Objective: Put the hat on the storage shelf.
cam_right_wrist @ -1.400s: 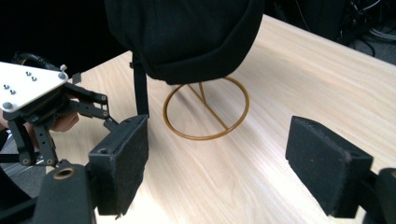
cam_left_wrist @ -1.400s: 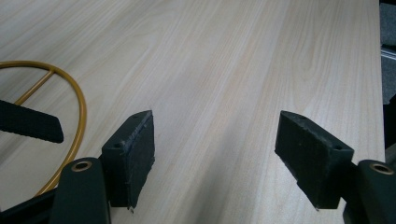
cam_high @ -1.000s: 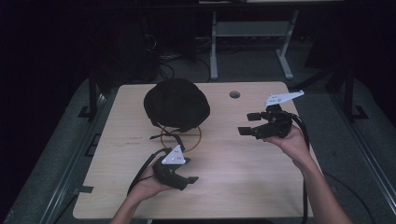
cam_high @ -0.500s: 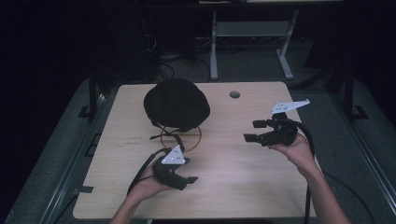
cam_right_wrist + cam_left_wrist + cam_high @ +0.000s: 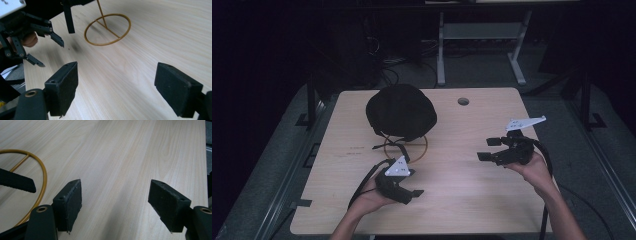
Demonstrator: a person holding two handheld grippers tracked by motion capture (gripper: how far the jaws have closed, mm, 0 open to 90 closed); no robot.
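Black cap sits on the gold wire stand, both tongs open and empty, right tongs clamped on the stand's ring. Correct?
Not quite. The right tongs clamp nothing: the right gripper view shows their jaws wide apart over bare table, with the stand's ring well ahead of them. The rest holds: the black cap sits on the gold wire stand, and the left tongs are open and empty too.

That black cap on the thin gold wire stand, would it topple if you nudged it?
Probably: the black cap looks top-heavy on a thin gold wire stand with one slim stem. The cap seems soft fabric, so likely floppy and light once lifted.
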